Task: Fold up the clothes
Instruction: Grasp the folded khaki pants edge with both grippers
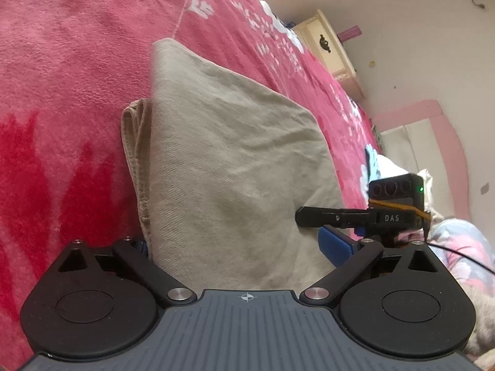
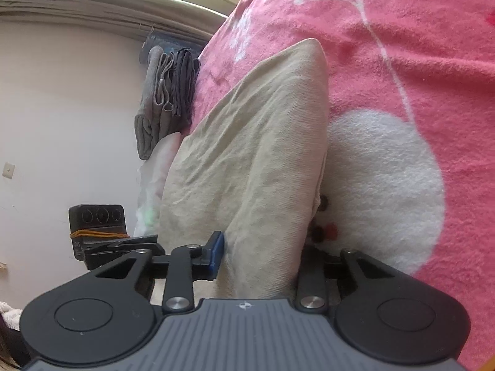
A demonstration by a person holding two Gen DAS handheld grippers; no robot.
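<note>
Both grippers straddle the beige garment's near edge [image 1: 235, 160], the left gripper [image 1: 244, 247] spread wide, the right gripper [image 2: 263, 250] pinching cloth, so one fold seems made on the pink blanket [image 1: 62, 61], grey stack [image 2: 164, 99] at ten o'clock.

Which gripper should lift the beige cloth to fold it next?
Probably the right gripper: its jaws sit narrow around the beige cloth. The left gripper stands wide open around it, gripping nothing.

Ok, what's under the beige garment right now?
The beige garment lies on the pink blanket, covering part of its white patch. Anything else beneath the cloth is hidden.
</note>
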